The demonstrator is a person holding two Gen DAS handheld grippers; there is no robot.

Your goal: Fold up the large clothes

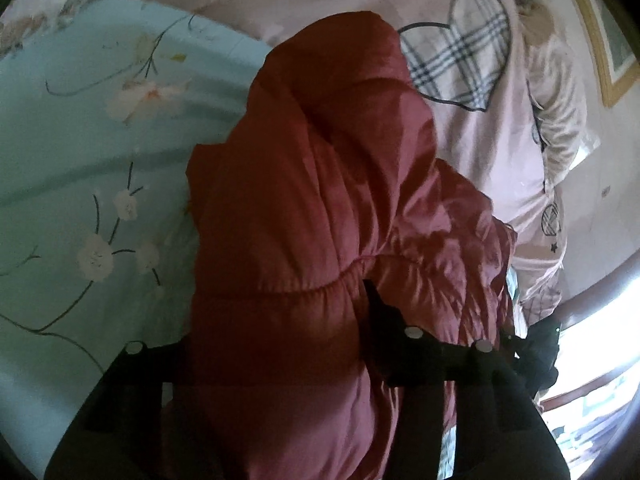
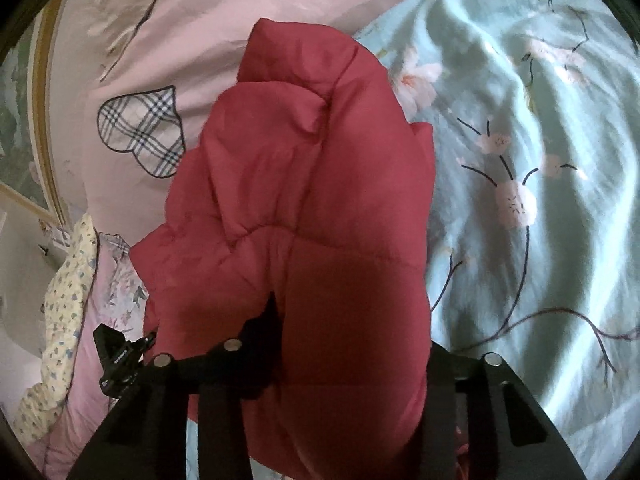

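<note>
A dark red puffer jacket (image 1: 320, 208) hangs bunched in front of my left gripper (image 1: 280, 320), whose jaws are shut on a thick fold of it; one black finger (image 1: 378, 308) shows against the fabric. In the right wrist view the same red jacket (image 2: 312, 200) fills the middle, and my right gripper (image 2: 352, 320) is shut on another fold, with one black finger (image 2: 268, 320) pressed into it. The jacket is held up above a light teal floral bedsheet (image 1: 80, 160), which also shows in the right wrist view (image 2: 540, 200).
A pink quilt with plaid heart patches (image 1: 472, 60) lies behind the jacket, also seen in the right wrist view (image 2: 140, 132). A floral pillow (image 2: 68, 300) sits at the left. A framed picture (image 1: 612, 40) hangs on the wall. The other gripper's body (image 2: 120, 356) shows low left.
</note>
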